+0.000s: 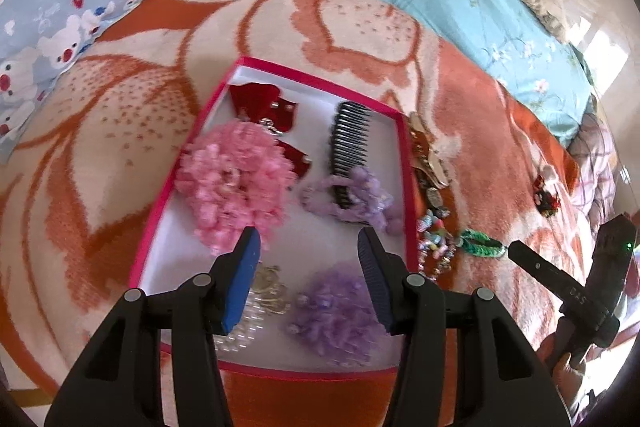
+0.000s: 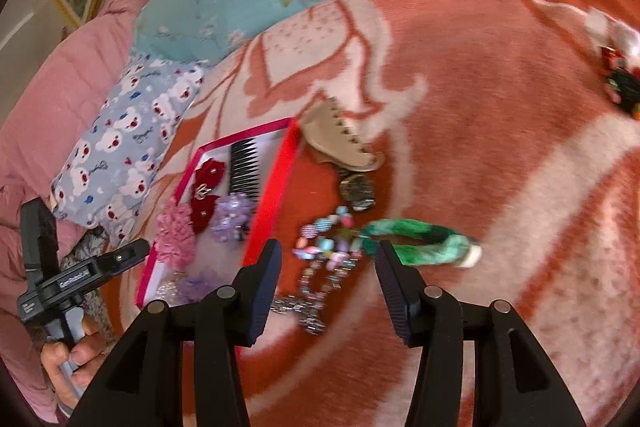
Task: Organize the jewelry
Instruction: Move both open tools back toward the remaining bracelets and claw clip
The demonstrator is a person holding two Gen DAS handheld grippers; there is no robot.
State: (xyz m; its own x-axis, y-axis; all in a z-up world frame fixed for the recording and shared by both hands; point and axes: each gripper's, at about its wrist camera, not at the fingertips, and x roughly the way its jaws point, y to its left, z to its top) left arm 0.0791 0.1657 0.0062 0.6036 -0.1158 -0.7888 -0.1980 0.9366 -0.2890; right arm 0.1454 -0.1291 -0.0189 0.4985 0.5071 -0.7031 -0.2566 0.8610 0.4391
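Left gripper (image 1: pixel 309 242) fingers apart over red box (image 1: pixel 405 163), lower centre; right gripper (image 2: pixel 327 254) fingers apart above bead bracelet (image 2: pixel 320 259), empty.

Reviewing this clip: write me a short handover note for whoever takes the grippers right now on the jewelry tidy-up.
Left gripper: open, empty, hovering over the red box.
Right gripper: open, empty, above the beaded bracelet on the blanket.
Done, already in the box: pink scrunchie, black comb, red bow clip, two purple scrunchies, pearl piece.
Left, lying on the blanket beside the box: beige claw clip, dark brooch-like piece, beaded bracelet, green braided band, and a red-black piece farther off.
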